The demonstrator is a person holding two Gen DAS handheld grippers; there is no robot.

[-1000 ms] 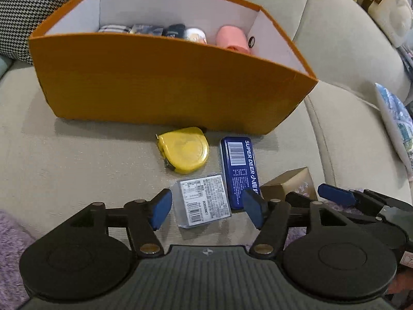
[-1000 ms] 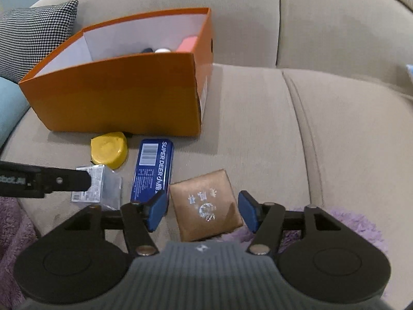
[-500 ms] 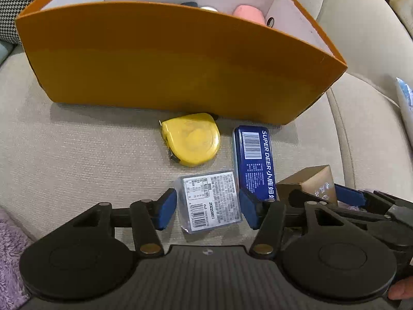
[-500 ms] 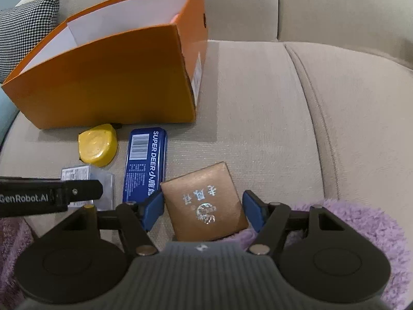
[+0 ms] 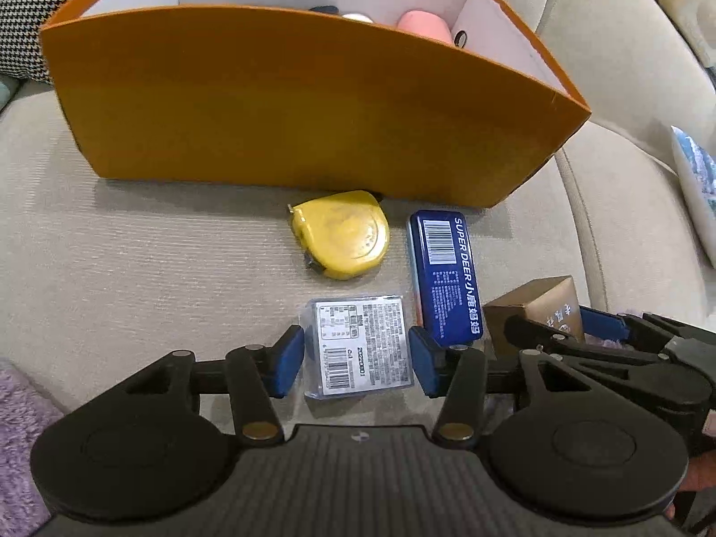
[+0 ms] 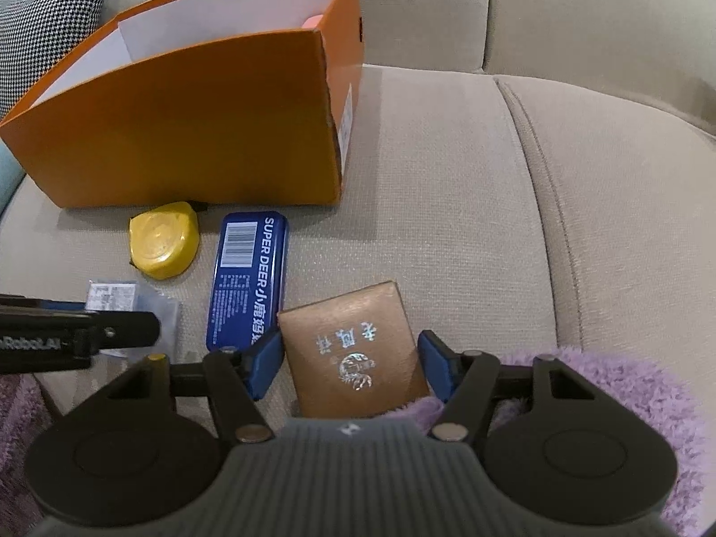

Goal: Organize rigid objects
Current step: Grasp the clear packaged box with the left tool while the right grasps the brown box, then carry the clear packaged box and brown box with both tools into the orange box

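**Both claws straddle small boxes on the sofa seat**

Here the left claw sits low over the beige sofa seat, its blue pads spread apart on either side of a clear plastic case with a printed label. The pads stand just beside the case's two edges; whether they touch it cannot be told. The right claw is likewise spread open, its pads flanking a brown box with silver lettering, which lies flat between them with a narrow gap at each side.

Beyond the clear case lies a yellow tape measure, and just to its right a blue tin marked SUPER DEER, running lengthwise toward the orange box. The tape measure rests close against the foot of the orange box's near wall.

The left wrist view looks over that wall and shows a pink roll and other small items at the far right end inside; it also catches the right claw side-on with the brown box in front of it. The right wrist view shows little inside the box beyond a sliver of pink, but it shows the box's short end with a white label, a houndstooth cushion behind, and a purple fuzzy blanket under the right claw, with the left claw's arm crossing the clear case.
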